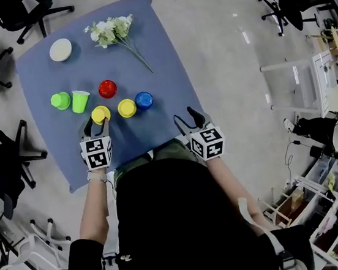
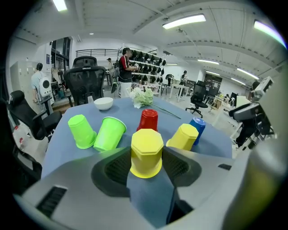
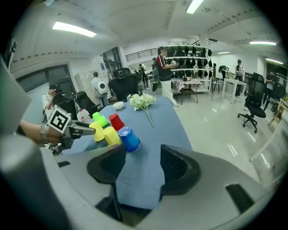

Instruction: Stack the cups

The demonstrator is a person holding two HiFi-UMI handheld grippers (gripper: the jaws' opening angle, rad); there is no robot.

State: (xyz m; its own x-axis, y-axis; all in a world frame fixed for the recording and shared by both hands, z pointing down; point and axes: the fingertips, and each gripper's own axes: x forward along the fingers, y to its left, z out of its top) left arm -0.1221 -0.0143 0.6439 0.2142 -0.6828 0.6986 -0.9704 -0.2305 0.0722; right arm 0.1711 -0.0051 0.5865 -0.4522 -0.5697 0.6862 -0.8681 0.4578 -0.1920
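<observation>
Clearly, with the left gripper [image 2: 146, 167] spread astride the centre-frame yellow cup [image 2: 146, 150] and the right gripper [image 3: 139, 168] spread and empty, a skewed squeeze could topple it into the neighbouring cup [image 2: 183, 137].

The tabletop [image 1: 43, 73] is slate blue. The cups are plain: a yellow cup [image 1: 100, 114] between the dark grey fingers [image 2: 112, 168] of the left gripper [image 1: 96, 127], a second yellow cup [image 1: 127, 108], a blue cup [image 1: 144, 100], a red cup [image 1: 107, 89], a green cup [image 1: 61, 100] and a second green cup [image 1: 80, 101]. The bowl [image 1: 61, 50] is white. The flowers [image 1: 109, 31] are white with green stems. The cubes on that gripper and on the right gripper [image 1: 190, 117] carry black-and-white square markers.
</observation>
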